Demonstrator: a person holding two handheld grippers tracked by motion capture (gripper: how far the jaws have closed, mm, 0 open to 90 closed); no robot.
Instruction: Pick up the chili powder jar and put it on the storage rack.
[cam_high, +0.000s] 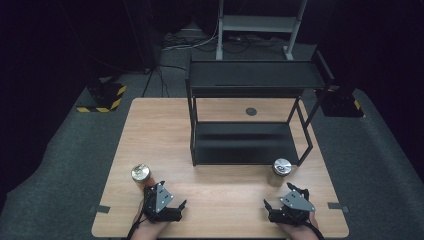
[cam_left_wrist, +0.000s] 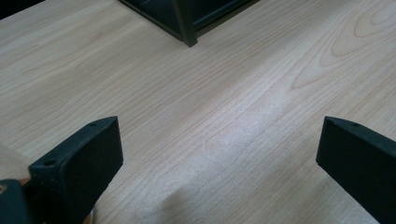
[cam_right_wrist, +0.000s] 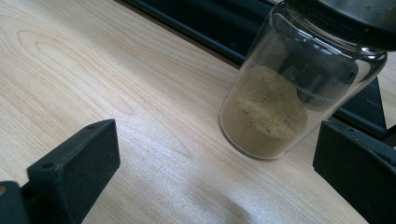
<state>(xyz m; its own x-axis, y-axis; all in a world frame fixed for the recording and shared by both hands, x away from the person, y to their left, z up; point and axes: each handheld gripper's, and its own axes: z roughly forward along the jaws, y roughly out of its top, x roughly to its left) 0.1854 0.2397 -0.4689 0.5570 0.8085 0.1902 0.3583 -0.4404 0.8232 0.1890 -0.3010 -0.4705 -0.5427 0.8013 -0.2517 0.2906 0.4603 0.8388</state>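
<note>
Two lidded glass jars stand on the wooden table (cam_high: 225, 210). The left jar (cam_high: 140, 173) holds something reddish-brown. The right jar (cam_high: 281, 168) is close to the front right leg of the black rack (cam_high: 245, 125). My left gripper (cam_high: 166, 196) rests near the front edge, just right of and nearer than the left jar, open over bare wood (cam_left_wrist: 219, 140). My right gripper (cam_high: 279, 195) is open too, a short way in front of the right jar. In the right gripper view this gripper (cam_right_wrist: 217, 144) has the jar (cam_right_wrist: 280, 93) of tan powder just beyond the jaws, towards the right one, untouched.
The two-tier black rack stands at the table's middle and back; its corner leg (cam_left_wrist: 187, 23) and its base rail (cam_right_wrist: 205, 23) lie ahead of the jaws. Black tape marks (cam_high: 102, 208) sit at the table's front corners. Grey carpet surrounds the table.
</note>
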